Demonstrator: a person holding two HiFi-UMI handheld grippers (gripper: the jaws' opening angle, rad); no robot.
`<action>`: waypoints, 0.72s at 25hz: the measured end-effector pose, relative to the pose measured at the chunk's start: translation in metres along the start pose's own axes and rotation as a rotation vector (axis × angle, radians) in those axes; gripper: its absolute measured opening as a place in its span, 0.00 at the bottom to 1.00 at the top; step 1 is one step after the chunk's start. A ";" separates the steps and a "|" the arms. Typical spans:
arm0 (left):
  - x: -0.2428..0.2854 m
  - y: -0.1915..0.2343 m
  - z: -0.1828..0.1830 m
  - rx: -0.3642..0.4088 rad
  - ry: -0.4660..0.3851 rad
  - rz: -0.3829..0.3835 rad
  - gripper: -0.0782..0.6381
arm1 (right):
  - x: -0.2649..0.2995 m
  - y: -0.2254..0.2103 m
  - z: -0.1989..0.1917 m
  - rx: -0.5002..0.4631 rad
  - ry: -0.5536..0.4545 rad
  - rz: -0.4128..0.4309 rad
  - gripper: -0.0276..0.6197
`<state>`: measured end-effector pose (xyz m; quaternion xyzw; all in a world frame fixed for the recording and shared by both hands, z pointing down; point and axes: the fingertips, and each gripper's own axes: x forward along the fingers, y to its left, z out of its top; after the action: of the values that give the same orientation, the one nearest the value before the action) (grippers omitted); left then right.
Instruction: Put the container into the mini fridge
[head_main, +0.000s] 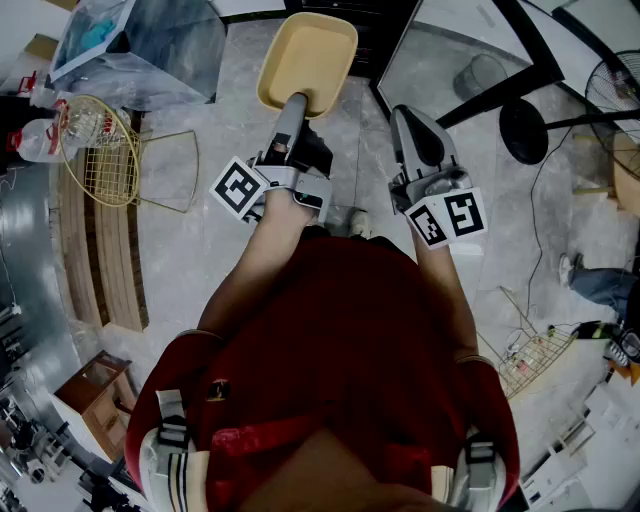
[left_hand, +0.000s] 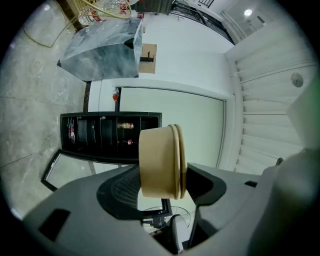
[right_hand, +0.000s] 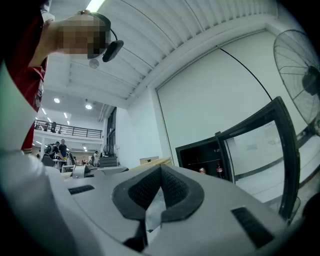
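Observation:
My left gripper (head_main: 297, 102) is shut on a tan rectangular container (head_main: 308, 58), held out in front of me above the floor. In the left gripper view the container (left_hand: 160, 160) stands on its side between the two pads, its rim to the right. Beyond it is the black mini fridge (left_hand: 107, 135), open, with bottles on its shelves and its glass door (left_hand: 70, 167) swung aside. My right gripper (head_main: 412, 122) hangs beside the left one, shut with nothing in it; its pads meet at the tips (right_hand: 160, 175). The fridge (right_hand: 205, 160) and door (right_hand: 260, 145) show there too.
A yellow wire basket (head_main: 95, 150) lies on the floor at the left, next to a plastic-wrapped box (head_main: 140, 40). A standing fan (head_main: 615, 85) with a round base (head_main: 525, 130) is at the right. Another wire rack (head_main: 535, 355) lies lower right.

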<state>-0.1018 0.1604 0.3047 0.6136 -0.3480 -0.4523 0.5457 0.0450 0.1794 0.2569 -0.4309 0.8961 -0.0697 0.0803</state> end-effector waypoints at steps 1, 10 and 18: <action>0.000 0.001 0.000 -0.002 0.001 -0.002 0.49 | 0.000 0.000 -0.001 -0.003 0.001 0.000 0.04; 0.001 0.004 0.009 -0.013 0.012 -0.008 0.49 | 0.008 0.004 -0.003 0.019 -0.012 -0.007 0.04; -0.001 0.008 0.031 -0.025 0.034 -0.002 0.49 | 0.024 0.017 -0.010 0.003 0.001 -0.036 0.04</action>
<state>-0.1305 0.1490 0.3130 0.6147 -0.3326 -0.4468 0.5585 0.0152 0.1719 0.2616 -0.4466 0.8883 -0.0727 0.0791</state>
